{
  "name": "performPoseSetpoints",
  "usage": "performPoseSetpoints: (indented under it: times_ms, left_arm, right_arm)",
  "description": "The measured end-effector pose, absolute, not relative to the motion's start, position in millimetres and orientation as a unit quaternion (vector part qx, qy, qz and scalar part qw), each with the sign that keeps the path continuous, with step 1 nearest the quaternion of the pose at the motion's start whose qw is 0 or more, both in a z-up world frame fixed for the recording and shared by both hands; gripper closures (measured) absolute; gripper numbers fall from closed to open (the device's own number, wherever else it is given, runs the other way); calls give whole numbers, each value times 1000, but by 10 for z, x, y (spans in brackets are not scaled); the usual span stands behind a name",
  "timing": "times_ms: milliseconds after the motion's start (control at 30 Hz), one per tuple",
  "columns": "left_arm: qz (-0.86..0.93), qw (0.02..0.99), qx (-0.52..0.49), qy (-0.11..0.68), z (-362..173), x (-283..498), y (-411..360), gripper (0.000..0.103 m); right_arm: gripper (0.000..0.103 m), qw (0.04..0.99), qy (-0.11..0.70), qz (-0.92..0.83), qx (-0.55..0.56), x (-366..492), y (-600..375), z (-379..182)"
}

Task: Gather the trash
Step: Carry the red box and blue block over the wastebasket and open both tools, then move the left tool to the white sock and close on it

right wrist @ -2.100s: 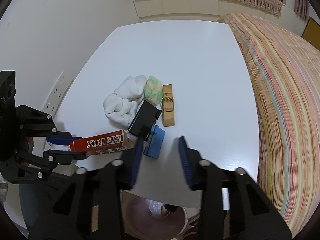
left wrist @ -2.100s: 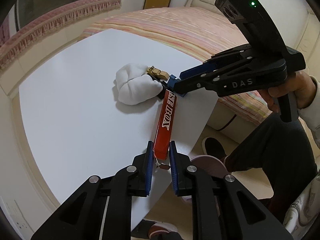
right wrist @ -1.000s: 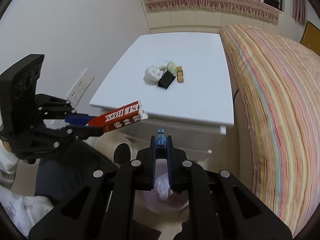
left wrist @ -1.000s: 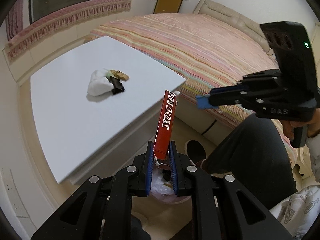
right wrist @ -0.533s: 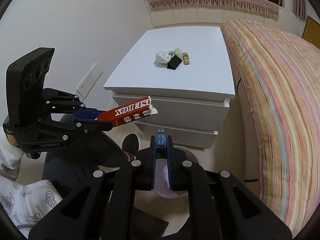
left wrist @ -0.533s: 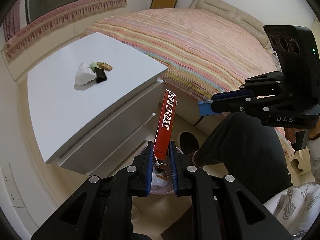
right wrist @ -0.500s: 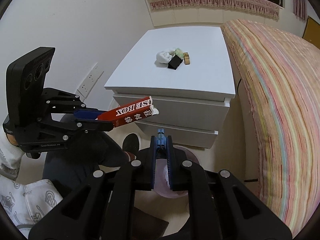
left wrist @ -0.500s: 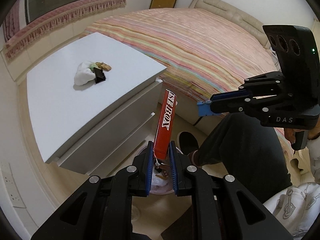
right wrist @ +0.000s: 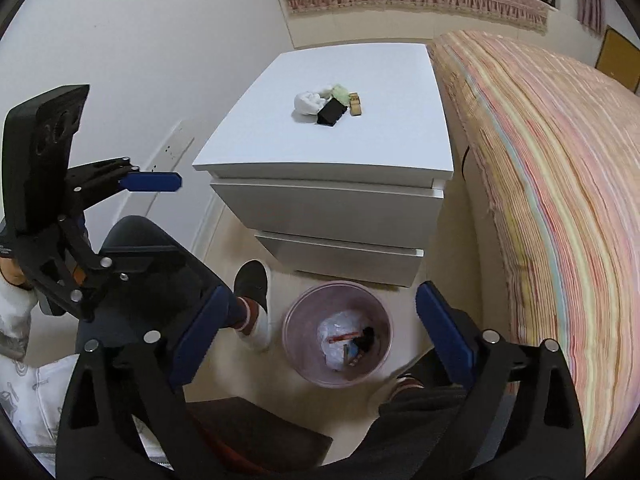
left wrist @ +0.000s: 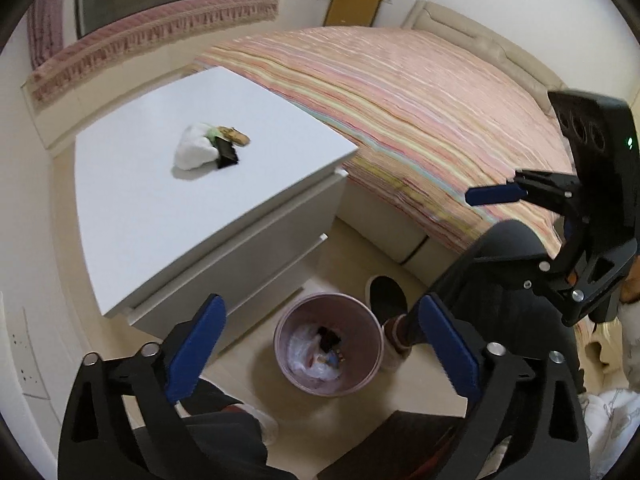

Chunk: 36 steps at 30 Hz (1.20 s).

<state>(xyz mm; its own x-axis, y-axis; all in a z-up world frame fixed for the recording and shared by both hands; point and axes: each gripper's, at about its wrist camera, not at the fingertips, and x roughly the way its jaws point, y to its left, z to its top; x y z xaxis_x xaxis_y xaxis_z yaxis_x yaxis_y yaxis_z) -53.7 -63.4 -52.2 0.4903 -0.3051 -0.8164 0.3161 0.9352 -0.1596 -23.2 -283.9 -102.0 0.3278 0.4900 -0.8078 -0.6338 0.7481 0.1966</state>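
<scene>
We hold both grippers above the bin, and both stand wide apart with nothing between the blue pads: the left gripper (left wrist: 320, 332) looks straight down past its fingers at the bin (left wrist: 327, 350), and the right gripper (right wrist: 316, 320) frames the same bin (right wrist: 337, 334) from the other side. The bin is a round, pale pink tub with a crumpled white liner, standing on the floor against the front of the dresser (right wrist: 328, 204), below its lower drawer; inside we see a red strip, something dark and a few small scraps. The trash left to collect lies up and forward of us, on the dresser top near its middle toward the far edge, well apart from either tool: a soft white wad (right wrist: 308, 103), a pale green crumple (right wrist: 341, 92) touching it, a flat black box (right wrist: 331, 114) leaning on the wad's near side, and a small wooden block (right wrist: 355, 105) just beside the box on the bed side, its long axis running front to back. We judge the right gripper the nearer to the block and box, the left to the wad. The top is smooth, glossy white; the striped bed (right wrist: 540, 160) flanks its right edge.
</scene>
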Motion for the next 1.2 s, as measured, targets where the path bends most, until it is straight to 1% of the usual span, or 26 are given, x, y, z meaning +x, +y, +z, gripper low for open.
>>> performPoseSetpoints:
  times_ms: [167, 600, 967, 1200]
  left_arm:
    - [-168, 871, 0, 462, -468, -562, -571, 8]
    - [-142, 882, -16, 449, -383, -418, -380, 8]
    - [-118, 890, -37, 439, -264, 272, -95, 8]
    - [-102, 886, -44, 451, -339, 705, 47, 8]
  right_arm:
    - [3, 809, 468, 348, -74, -214, -2808, -1039]
    - [3, 815, 457, 348, -81, -6, -2651, -919]
    - [3, 824, 438, 345, -97, 585, -2344, -770]
    - [3, 829, 435, 335, -108, 1047, -2165, -799]
